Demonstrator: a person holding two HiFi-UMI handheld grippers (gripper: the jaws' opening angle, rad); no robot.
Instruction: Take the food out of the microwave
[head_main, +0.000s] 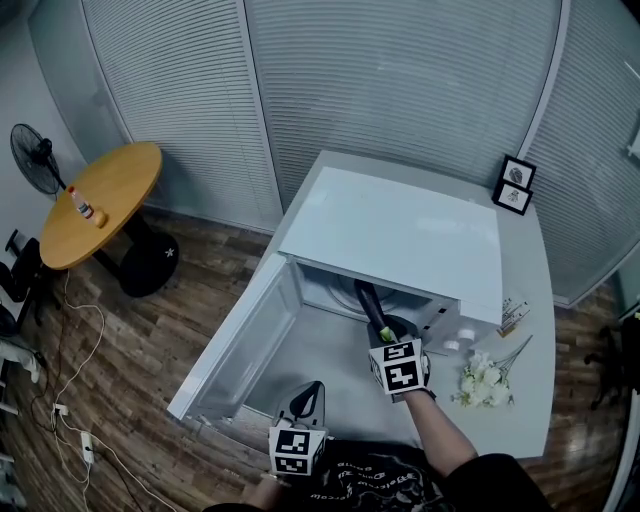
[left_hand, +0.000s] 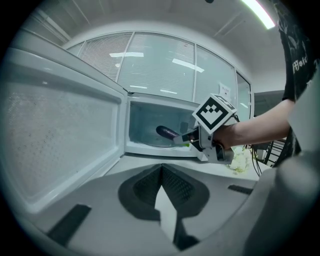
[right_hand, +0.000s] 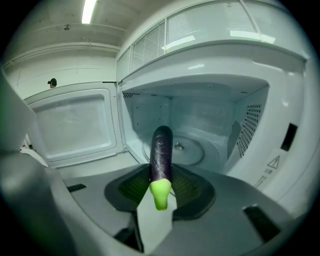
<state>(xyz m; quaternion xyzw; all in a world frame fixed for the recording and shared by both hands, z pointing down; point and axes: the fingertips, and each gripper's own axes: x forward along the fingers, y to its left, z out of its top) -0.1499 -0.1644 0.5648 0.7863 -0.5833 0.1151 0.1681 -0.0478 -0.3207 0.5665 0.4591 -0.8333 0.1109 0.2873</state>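
Note:
A white microwave (head_main: 400, 230) stands on a grey counter, its door (head_main: 240, 340) swung open to the left. A purple eggplant (head_main: 368, 300) with a green stem juts from the oven mouth. My right gripper (head_main: 380, 325) is shut on its stem end. In the right gripper view the eggplant (right_hand: 161, 150) points into the cavity above the glass turntable (right_hand: 192, 150), clamped between the pads of the right gripper (right_hand: 161, 177). My left gripper (head_main: 312, 392) hangs in front of the door, shut and holding nothing. The left gripper view shows the left gripper (left_hand: 162, 172) facing the eggplant (left_hand: 167, 132) and the right gripper (left_hand: 187, 137).
White flowers (head_main: 485, 380) lie on the counter right of the microwave, and two framed pictures (head_main: 515, 185) stand at its back corner. A round wooden table (head_main: 100, 210) with a bottle (head_main: 80, 203), a fan (head_main: 35, 160) and floor cables (head_main: 70, 400) are at the left.

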